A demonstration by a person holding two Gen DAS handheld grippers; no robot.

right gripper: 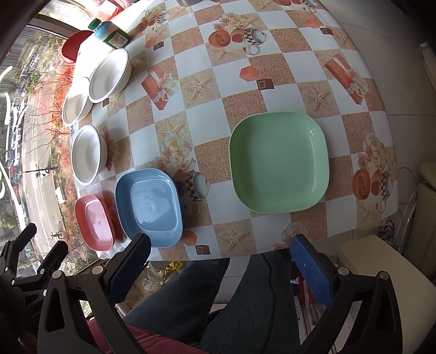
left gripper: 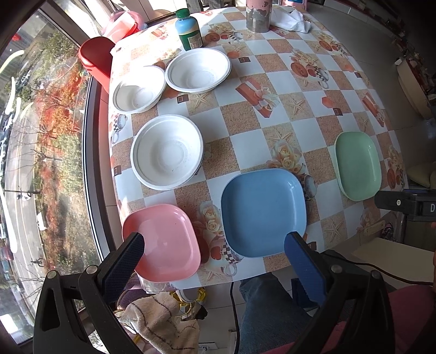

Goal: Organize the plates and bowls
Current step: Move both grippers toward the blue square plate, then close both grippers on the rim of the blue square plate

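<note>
Three square plates lie along the table's near edge: pink (left gripper: 166, 242) (right gripper: 95, 222), blue (left gripper: 263, 211) (right gripper: 150, 207) and green (left gripper: 358, 168) (right gripper: 279, 160). Three white bowls sit behind them near the window: a near one (left gripper: 166, 155) (right gripper: 87, 153), a middle one (left gripper: 139, 89) (right gripper: 76, 104) and a far one (left gripper: 199, 70) (right gripper: 109, 76). My left gripper (left gripper: 215, 245) is open and empty, above the near edge between the pink and blue plates. My right gripper (right gripper: 222, 249) is open and empty, just off the near edge below the green plate.
A green-capped bottle (left gripper: 188, 28) (right gripper: 111, 34), a metal cup (left gripper: 257, 15) and a white cloth (left gripper: 290, 17) stand at the far side of the patterned tablecloth (left gripper: 272, 114). Red containers (left gripper: 95, 58) sit by the window. My knees (right gripper: 218, 294) are under the table's edge.
</note>
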